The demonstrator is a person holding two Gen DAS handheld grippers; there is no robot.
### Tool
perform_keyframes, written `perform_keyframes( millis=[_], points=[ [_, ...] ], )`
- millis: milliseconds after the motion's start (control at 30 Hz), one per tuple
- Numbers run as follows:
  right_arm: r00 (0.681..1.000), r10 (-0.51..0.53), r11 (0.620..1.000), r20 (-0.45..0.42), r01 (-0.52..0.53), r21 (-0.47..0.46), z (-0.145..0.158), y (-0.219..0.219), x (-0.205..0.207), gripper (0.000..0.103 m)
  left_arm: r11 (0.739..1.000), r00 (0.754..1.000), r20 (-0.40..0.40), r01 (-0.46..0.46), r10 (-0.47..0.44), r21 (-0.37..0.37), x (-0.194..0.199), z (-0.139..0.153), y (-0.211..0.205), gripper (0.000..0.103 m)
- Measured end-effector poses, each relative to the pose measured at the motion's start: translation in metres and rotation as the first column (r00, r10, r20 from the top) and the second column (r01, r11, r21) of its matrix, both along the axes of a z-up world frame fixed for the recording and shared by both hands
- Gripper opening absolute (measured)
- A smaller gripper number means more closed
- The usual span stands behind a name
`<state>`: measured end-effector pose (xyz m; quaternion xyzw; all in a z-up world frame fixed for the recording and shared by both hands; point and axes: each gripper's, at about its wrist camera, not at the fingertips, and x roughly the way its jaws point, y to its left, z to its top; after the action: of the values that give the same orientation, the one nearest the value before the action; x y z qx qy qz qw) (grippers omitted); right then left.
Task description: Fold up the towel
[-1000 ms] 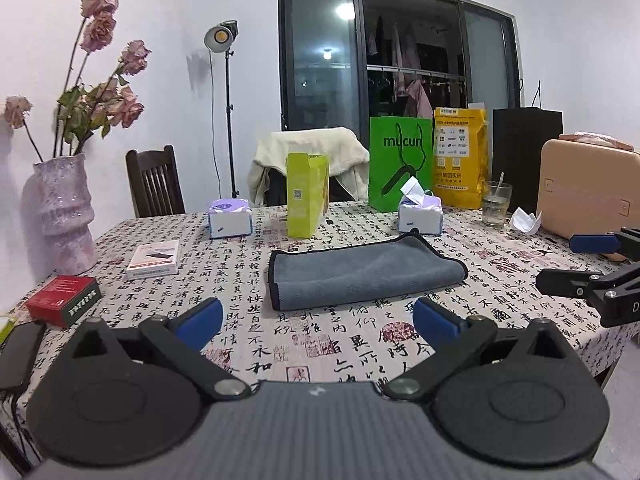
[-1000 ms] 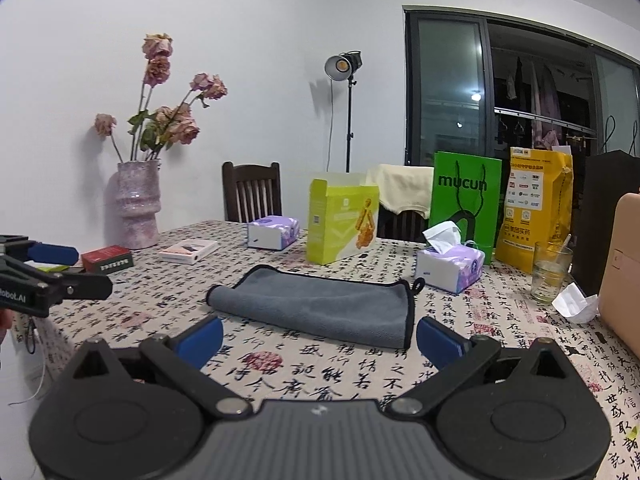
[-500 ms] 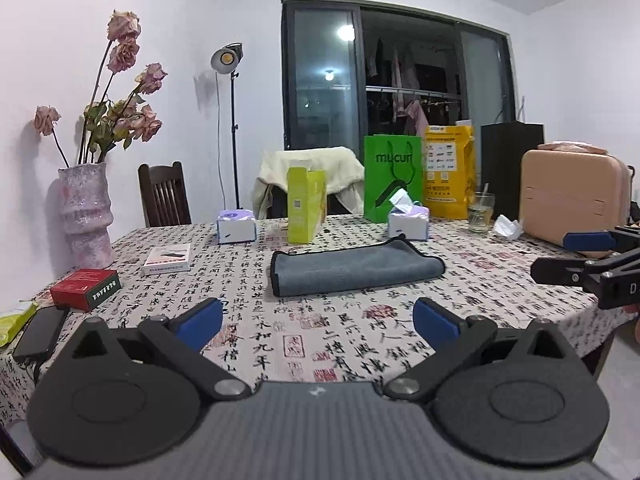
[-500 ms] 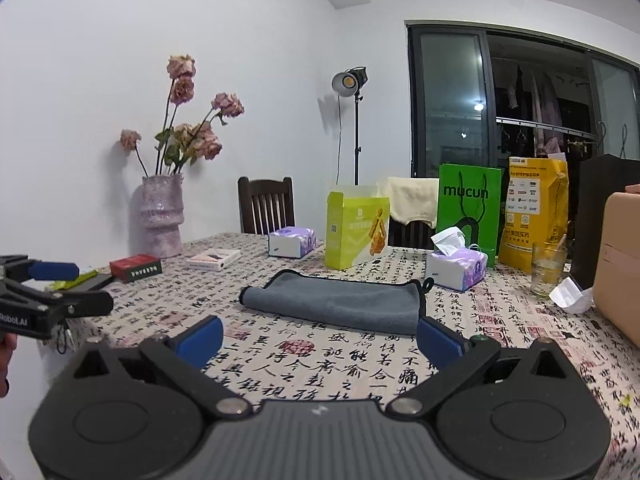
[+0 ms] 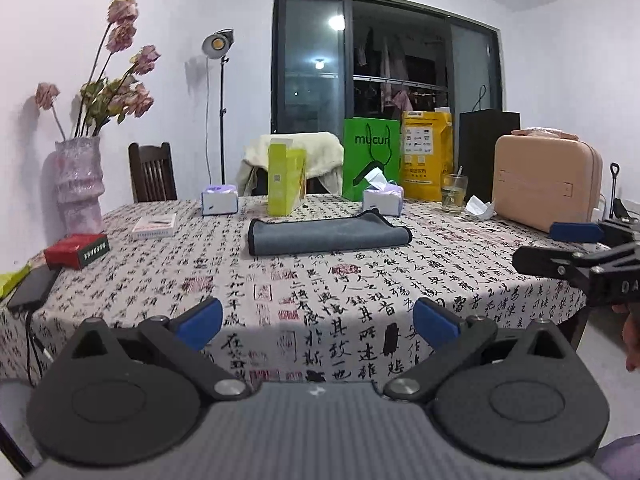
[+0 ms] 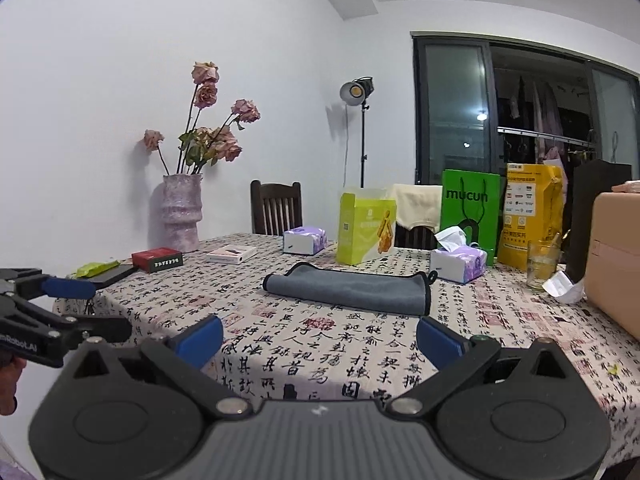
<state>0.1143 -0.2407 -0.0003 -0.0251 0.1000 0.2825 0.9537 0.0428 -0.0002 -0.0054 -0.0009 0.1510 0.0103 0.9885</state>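
Observation:
A grey towel with a black hem (image 5: 326, 235) lies folded flat on the patterned tablecloth (image 5: 360, 304), mid-table; it also shows in the right wrist view (image 6: 348, 288). My left gripper (image 5: 318, 320) is open and empty, held off the table's near edge, well short of the towel. My right gripper (image 6: 320, 338) is open and empty, also back from the near edge. Each gripper shows in the other's view: the right gripper (image 5: 560, 248) at the right side, the left gripper (image 6: 86, 308) at the left side.
Behind the towel stand two tissue boxes (image 5: 382, 200), a yellow-green carton (image 5: 286, 182), green and yellow bags (image 5: 372, 160), a glass (image 5: 454, 192) and a tan case (image 5: 546, 184). At left are a vase of dried roses (image 5: 80, 184), a red box (image 5: 76, 250) and a phone (image 5: 34, 288).
Both grippers have pulled back and away from the table. The towel now looks smaller and farther off. The towel itself has not moved.

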Motion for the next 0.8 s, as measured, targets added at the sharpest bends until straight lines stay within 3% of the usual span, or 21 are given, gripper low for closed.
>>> perform_keyframes(
  millis=[800],
  points=[
    [1.0,-0.005,1.0,0.016,0.005,0.012,-0.011,0.005,-0.06,0.103,0.999,0.999,0.024,0.028,-0.028,0.02,-0.034,0.004,-0.014,0.103]
  ],
)
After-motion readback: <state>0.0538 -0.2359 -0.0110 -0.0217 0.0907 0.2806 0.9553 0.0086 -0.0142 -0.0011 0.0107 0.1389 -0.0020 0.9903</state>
